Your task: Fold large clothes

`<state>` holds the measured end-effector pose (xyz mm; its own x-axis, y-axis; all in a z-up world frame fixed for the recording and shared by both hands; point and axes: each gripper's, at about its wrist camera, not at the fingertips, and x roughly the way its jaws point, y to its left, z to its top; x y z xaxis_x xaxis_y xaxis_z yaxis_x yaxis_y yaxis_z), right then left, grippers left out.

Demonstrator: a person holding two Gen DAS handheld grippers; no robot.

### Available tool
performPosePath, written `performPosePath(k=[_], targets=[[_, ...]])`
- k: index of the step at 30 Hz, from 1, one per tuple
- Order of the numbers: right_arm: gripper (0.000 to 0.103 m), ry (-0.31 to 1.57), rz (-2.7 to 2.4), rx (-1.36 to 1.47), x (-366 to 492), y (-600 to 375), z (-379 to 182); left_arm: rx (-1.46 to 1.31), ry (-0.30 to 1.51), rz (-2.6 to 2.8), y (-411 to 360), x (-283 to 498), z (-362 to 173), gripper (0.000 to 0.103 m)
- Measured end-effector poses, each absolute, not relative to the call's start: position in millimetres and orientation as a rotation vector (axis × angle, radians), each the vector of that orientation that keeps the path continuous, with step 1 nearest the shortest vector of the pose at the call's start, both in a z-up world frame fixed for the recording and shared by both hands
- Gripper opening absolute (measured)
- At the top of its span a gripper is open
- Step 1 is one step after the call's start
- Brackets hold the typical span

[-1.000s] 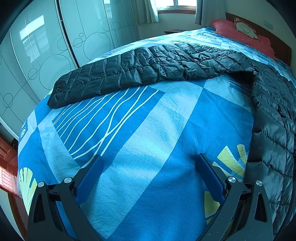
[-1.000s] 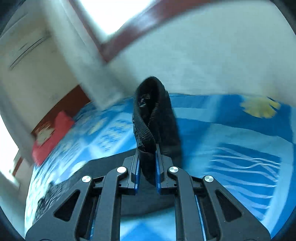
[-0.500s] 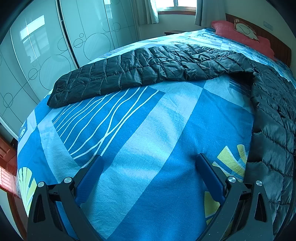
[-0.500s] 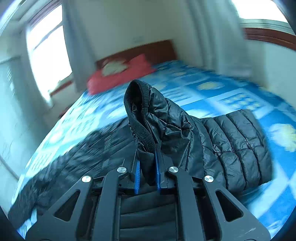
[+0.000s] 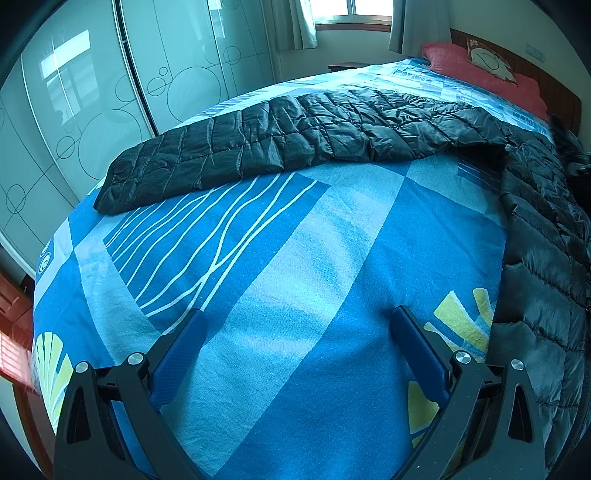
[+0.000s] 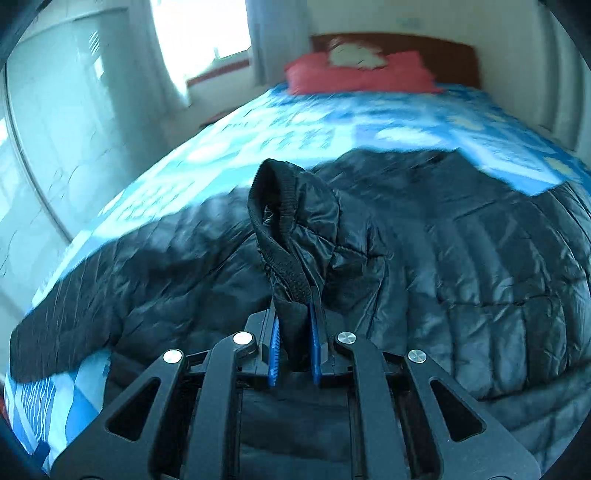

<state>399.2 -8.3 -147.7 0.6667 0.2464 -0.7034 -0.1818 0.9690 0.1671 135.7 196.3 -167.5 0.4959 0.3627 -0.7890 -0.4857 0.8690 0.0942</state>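
A black quilted puffer jacket (image 5: 314,136) lies on the blue patterned bed (image 5: 303,258). One sleeve stretches left across the bed, and the body runs down the right edge (image 5: 543,258). My left gripper (image 5: 295,328) is open and empty, low over bare bedding near the foot. My right gripper (image 6: 294,332) is shut on the jacket's other sleeve cuff (image 6: 284,221), with its ribbed edge standing up above the fingers. It holds the cuff over the jacket body (image 6: 480,258).
Red pillows (image 5: 480,74) and a wooden headboard (image 6: 436,55) are at the far end of the bed. Glass wardrobe doors (image 5: 92,103) stand along the left side. A window with curtains (image 5: 351,18) is at the back.
My right gripper has swung round with the cuff, from facing the wall to facing the headboard over the jacket body. My left gripper has not moved.
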Motion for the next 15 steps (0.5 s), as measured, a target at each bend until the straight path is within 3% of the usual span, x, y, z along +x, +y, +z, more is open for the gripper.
performPosePath(k=[8, 11, 12, 13, 15], targets=[[0.013, 0.907, 0.284, 0.048, 408.3, 27.2, -176.7, -0.147, 0.918, 0.516, 196.8, 136.0, -167.7, 0.099], [0.018, 0.906, 0.301, 0.05, 407.3, 28.3, -174.5, -0.147, 0.917, 0.516, 195.8, 135.2, -167.8, 0.099], [0.029, 0.904, 0.329, 0.064, 405.2, 28.7, -172.3, -0.146, 0.917, 0.516, 195.9, 135.2, -167.9, 0.099], [0.047, 0.902, 0.357, 0.079, 406.2, 29.9, -170.8, -0.146, 0.917, 0.517, 195.9, 135.3, -167.9, 0.099], [0.056, 0.883, 0.406, 0.084, 395.7, 34.7, -161.2, -0.147, 0.917, 0.516, 196.2, 135.6, -167.9, 0.099]])
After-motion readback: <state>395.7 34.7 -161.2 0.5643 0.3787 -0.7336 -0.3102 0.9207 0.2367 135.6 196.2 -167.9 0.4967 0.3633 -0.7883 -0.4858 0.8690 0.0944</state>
